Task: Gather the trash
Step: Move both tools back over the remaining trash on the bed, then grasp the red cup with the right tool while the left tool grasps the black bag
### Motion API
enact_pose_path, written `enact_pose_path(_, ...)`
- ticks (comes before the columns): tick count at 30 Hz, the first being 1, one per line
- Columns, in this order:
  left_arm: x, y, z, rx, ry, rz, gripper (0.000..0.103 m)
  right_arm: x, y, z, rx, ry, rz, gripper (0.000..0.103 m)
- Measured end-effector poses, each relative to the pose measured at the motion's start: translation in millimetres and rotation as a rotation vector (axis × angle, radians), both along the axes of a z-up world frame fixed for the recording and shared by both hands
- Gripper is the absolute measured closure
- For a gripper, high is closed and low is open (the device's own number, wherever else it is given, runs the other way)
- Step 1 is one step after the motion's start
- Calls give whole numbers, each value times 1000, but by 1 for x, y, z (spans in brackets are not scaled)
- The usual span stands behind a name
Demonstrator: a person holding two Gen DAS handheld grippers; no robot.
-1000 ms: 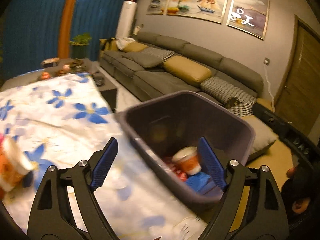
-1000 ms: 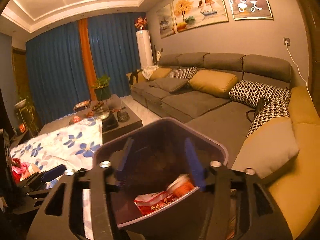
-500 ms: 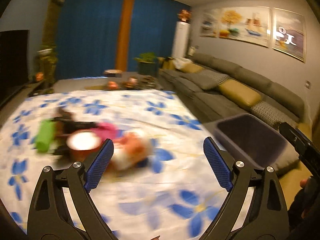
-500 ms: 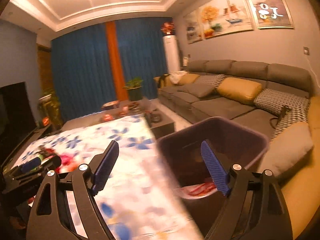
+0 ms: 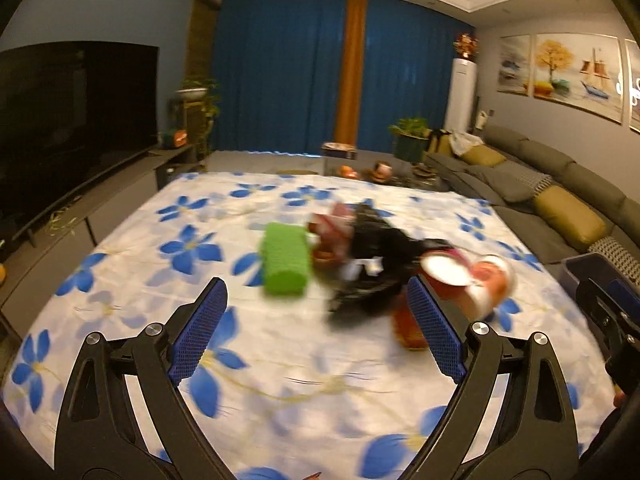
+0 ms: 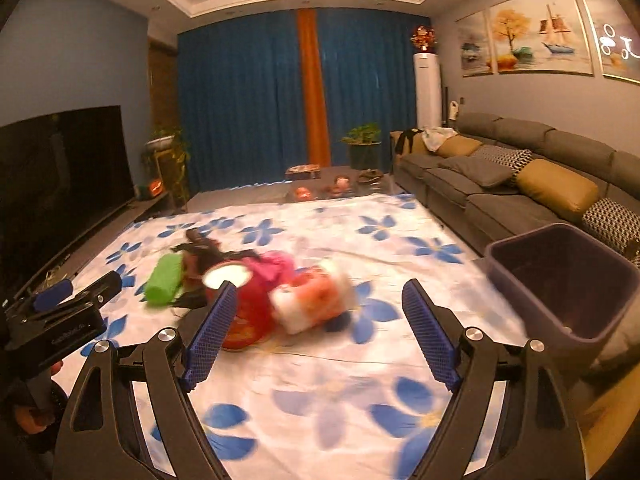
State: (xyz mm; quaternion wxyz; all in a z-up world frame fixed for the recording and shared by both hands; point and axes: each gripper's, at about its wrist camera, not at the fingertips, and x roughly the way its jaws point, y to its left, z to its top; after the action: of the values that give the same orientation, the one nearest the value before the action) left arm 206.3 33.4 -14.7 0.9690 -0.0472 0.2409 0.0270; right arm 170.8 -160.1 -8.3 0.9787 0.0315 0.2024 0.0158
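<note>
A pile of trash lies on the flowered cloth [image 5: 280,380]: a green roll [image 5: 285,258], a black crumpled bag [image 5: 372,264], a red cup [image 5: 444,274] and an orange-white cup on its side [image 5: 490,290]. My left gripper [image 5: 316,332] is open and empty, just short of the pile. In the right wrist view the green roll [image 6: 164,278], the red cup [image 6: 240,308] and the orange-white cup [image 6: 316,300] lie ahead of my right gripper [image 6: 316,340], which is open and empty. The dark purple bin [image 6: 568,276] stands at the right.
A grey sofa [image 6: 520,184] with cushions runs along the right wall. A black TV [image 5: 72,120] stands at the left on a low unit. A coffee table [image 6: 340,184] with small items sits beyond the cloth. The left gripper's body [image 6: 60,320] shows at the left.
Both grippers have swung left, away from the bin and toward the trash pile on the cloth. Both stay open and empty.
</note>
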Motion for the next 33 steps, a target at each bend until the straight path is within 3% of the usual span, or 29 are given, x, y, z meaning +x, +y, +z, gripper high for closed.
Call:
enact_pose_path(14, 14, 61, -24, -35, 9, 89, 13, 73, 88, -33, -68, 100, 14, 27)
enact_pose_path(25, 21, 78, -32, -77, 34, 118, 13, 102, 91, -48, -38, 133, -38, 31)
enact_pose_path(33, 21, 80, -33, -95, 25, 112, 13, 115, 86, -56, -7, 161, -40, 43)
